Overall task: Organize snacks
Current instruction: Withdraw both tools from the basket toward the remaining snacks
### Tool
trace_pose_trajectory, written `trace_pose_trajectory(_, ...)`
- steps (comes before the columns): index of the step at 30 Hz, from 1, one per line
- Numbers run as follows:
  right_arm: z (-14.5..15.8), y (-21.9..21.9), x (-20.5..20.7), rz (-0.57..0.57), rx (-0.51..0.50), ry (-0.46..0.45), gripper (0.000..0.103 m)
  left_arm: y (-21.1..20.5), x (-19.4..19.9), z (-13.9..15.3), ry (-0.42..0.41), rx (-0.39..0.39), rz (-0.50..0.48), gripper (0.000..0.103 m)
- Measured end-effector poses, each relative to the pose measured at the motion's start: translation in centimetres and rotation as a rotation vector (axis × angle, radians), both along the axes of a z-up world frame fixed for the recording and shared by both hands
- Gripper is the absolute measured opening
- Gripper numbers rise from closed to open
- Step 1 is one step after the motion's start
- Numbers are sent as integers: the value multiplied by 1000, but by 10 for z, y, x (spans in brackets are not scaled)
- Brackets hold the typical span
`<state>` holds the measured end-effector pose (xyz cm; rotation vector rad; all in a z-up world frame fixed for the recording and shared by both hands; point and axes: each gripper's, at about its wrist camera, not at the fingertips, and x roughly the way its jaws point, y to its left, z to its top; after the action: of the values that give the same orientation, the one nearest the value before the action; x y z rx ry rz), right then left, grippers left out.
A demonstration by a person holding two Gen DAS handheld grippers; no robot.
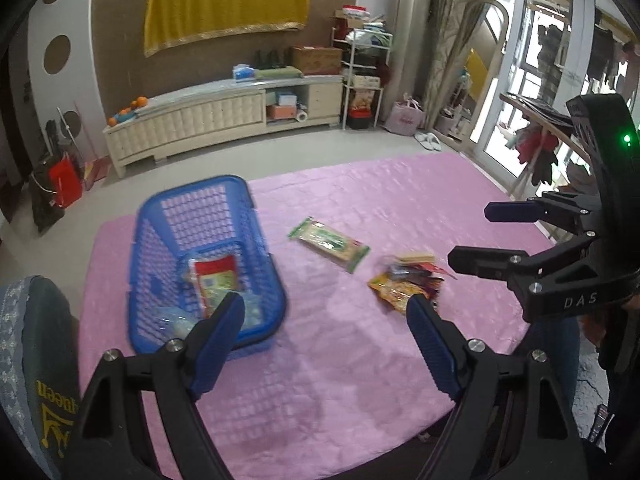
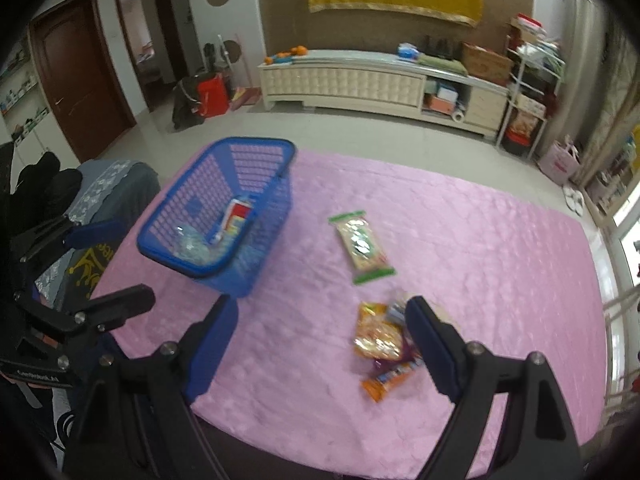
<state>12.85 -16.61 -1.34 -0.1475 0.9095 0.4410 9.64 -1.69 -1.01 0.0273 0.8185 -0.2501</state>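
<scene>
While claws gape, basket [image 1: 256,240] near cloth edge [image 1: 116,224]

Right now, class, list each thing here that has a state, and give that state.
Blue basket: upright, partly filled with packets.
Green-edged packet: flat on the pink cloth, outside the basket.
Snack pile: heaped on the cloth.
Left gripper: open, empty.
Right gripper: open, empty.

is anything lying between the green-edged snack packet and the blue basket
Nothing visible: only bare pink cloth separates the green-edged clear snack packet from the blue plastic lattice basket.
</scene>
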Motion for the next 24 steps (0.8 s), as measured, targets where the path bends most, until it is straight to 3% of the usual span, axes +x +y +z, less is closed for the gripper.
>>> trace_pose_trajectory(16,-59,-81,40,-89,-36,119,88,-65,47,-55,160,-42,-2,82)
trace_pose_trajectory(24,-98,-99,82,-93,2,234,88,-82,92,-83,268,-63,-2,82)
